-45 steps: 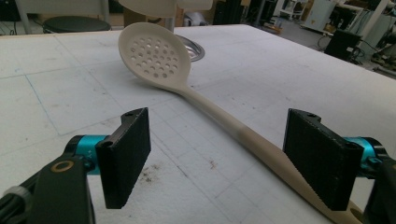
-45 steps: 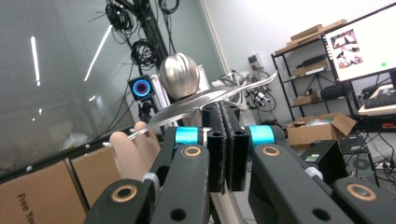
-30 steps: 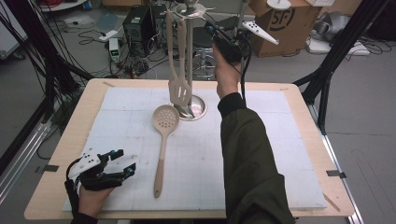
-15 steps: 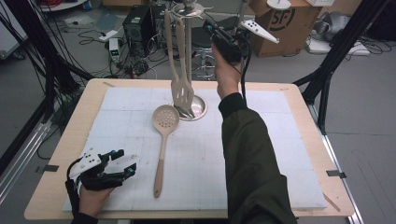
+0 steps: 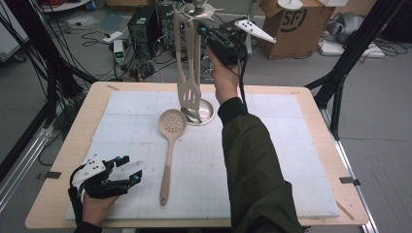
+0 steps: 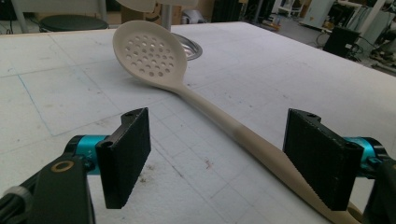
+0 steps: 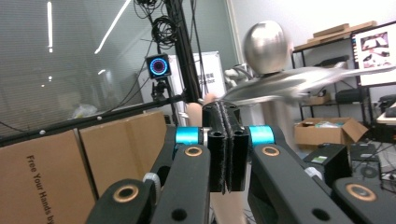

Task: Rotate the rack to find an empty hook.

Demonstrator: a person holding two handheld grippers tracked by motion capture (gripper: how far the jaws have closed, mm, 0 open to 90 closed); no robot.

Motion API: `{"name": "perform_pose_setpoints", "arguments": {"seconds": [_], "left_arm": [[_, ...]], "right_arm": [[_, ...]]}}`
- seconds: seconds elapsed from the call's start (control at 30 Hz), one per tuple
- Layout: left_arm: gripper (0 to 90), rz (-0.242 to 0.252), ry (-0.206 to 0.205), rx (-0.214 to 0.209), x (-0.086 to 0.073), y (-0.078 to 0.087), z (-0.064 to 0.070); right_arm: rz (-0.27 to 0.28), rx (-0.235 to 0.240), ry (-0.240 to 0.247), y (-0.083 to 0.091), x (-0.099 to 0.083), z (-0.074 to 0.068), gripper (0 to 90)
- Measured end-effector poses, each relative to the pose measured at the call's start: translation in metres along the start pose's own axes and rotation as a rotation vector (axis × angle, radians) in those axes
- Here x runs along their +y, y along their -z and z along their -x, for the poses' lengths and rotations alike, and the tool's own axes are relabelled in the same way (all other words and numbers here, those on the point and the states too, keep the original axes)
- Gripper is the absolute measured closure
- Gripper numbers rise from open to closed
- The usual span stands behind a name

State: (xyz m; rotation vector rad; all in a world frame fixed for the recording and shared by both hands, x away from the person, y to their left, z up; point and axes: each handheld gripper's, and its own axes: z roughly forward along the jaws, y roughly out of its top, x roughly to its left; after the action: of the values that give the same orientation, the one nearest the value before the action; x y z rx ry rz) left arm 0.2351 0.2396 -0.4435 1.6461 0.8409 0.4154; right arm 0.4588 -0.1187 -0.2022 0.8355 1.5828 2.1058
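High view: my right claw point(image 5: 206, 30) still pinches the hanging slotted spatula point(image 5: 188, 92) at the rack, unmoved; my left claw point(image 5: 127, 170), wide, rests beside the skimmer point(image 5: 171, 141) on the white-padded table point(image 5: 291, 145).

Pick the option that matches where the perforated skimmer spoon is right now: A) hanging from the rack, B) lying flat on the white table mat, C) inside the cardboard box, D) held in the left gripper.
B: the skimmer spoon lies flat on the white mat, while the left gripper is open and apart from it.
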Motion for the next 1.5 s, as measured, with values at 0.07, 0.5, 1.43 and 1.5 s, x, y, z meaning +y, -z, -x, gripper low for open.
{"name": "perform_pose_setpoints", "arguments": {"seconds": [0.07,0.5,1.43,1.5], "left_arm": [[23.9,0.005,0.001,0.005,0.0,0.0,0.0],[23.9,0.006,0.01,-0.003,0.0,0.0,-0.001],[23.9,0.007,0.004,-0.003,0.0,0.001,0.0],[23.9,0.006,0.002,-0.004,0.0,0.001,0.0]], "right_arm": [[-0.003,-0.003,0.001,-0.004,-0.001,-0.003,90.0],[-0.006,-0.023,0.0,-0.014,-0.003,-0.01,90.0],[-0.013,-0.021,-0.012,-0.015,-0.012,-0.014,90.0],[-0.003,-0.047,-0.02,-0.009,-0.013,-0.008,90.0]]}}
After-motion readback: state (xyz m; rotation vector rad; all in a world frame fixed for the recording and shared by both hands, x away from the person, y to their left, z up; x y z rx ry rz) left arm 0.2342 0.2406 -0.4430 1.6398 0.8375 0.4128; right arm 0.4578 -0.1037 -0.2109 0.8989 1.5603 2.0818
